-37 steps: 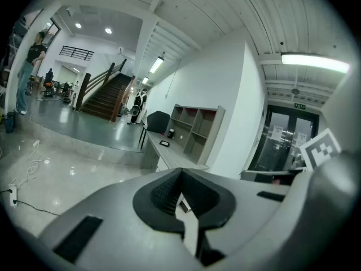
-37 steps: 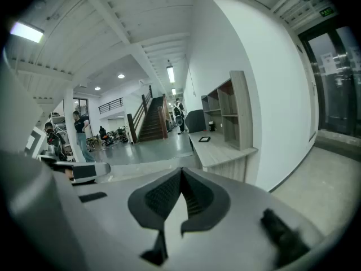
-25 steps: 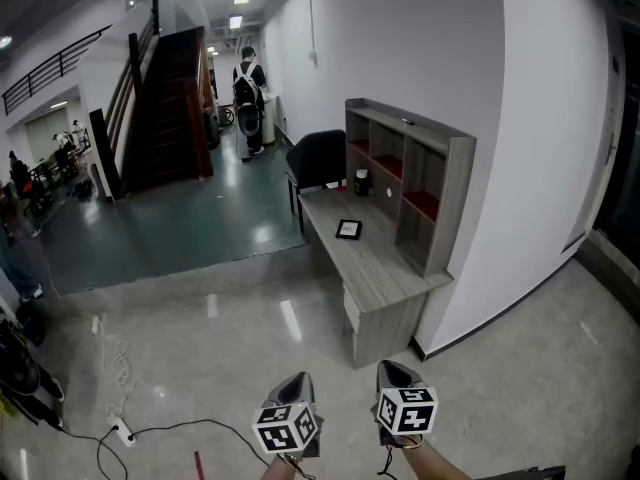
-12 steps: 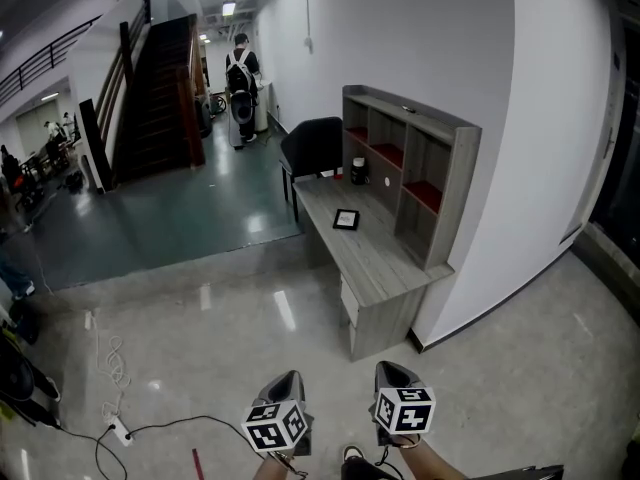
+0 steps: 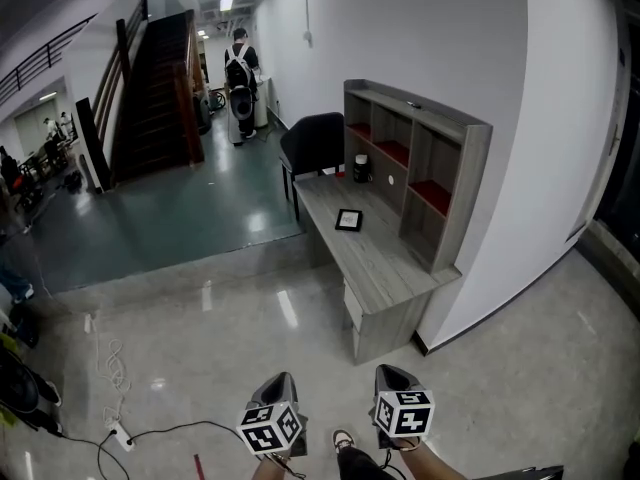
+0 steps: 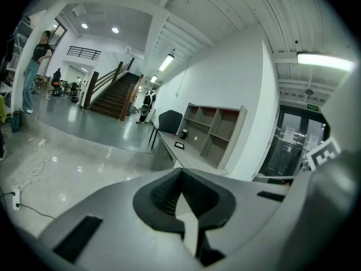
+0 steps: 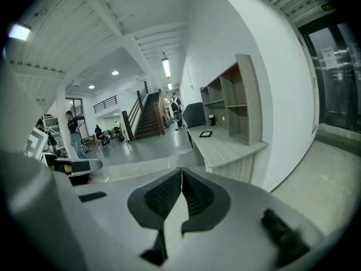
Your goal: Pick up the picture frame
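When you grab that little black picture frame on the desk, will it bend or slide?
The picture frame looks small and thin, so probably light and stiff. Lying flat on the smooth desk, it may slide if nudged.

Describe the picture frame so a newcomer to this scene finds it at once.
Find the grey wooden desk against the white wall, with a shelf unit on it. The picture frame lies flat mid-desk: small, square, black-edged, unlike the upright dark container farther back.
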The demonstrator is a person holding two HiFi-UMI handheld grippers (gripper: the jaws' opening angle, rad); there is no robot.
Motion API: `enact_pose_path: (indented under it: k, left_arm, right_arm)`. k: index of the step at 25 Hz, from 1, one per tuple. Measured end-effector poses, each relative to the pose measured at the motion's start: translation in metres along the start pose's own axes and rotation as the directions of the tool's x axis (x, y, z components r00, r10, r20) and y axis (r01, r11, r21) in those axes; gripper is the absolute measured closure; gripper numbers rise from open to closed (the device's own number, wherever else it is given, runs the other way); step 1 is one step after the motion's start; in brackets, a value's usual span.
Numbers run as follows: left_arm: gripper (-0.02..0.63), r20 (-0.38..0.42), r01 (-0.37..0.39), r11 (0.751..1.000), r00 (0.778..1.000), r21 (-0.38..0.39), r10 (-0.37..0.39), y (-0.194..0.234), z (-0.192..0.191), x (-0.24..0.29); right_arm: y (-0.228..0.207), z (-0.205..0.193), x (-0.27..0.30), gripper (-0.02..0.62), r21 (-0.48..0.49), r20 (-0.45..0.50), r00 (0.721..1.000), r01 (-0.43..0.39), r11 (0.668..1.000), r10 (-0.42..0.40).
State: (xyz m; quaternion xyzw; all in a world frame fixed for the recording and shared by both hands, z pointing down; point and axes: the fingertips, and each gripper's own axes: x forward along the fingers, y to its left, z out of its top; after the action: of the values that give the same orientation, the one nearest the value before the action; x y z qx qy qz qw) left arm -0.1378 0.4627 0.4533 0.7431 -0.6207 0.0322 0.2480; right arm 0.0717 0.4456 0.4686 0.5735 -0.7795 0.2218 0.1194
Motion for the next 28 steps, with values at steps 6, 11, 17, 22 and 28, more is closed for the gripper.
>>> enact_pose_path:
  k: [6, 11, 17, 22, 28]
  left_arm:
    - [0.595, 0.030, -0.007, 1.000, 1.000, 0.009, 0.007, 0.005, 0.026, 0.044]
    - [0.595, 0.013, 0.006, 1.000, 1.000, 0.001, -0.006, 0.007, 0.043, 0.089]
    - [0.595, -0.010, 0.025, 1.000, 1.000, -0.002, -0.025, 0.003, 0.060, 0.146]
    - [0.595, -0.024, 0.027, 0.999, 0.999, 0.030, -0.026, -0.003, 0.074, 0.189]
    - [0.595, -0.014, 0.001, 0.999, 1.000, 0.034, -0.001, 0.007, 0.097, 0.229]
  right_arm:
    - [-0.013, 0.029, 0.045, 0.563, -0.007, 0.007, 1.000, 0.003, 1.000, -0.003]
    - [-0.027, 0.058, 0.084, 0.563, -0.016, 0.006, 1.000, 0.008, 1.000, -0.007]
    - [-0.053, 0.083, 0.130, 0.563, -0.008, -0.007, 1.000, 0.021, 1.000, -0.021]
    - [-0.077, 0.101, 0.169, 0.563, 0.024, -0.021, 0.999, 0.029, 0.999, -0.029]
    - [-0.088, 0.128, 0.215, 0.563, 0.029, -0.016, 1.000, 0.008, 1.000, -0.007]
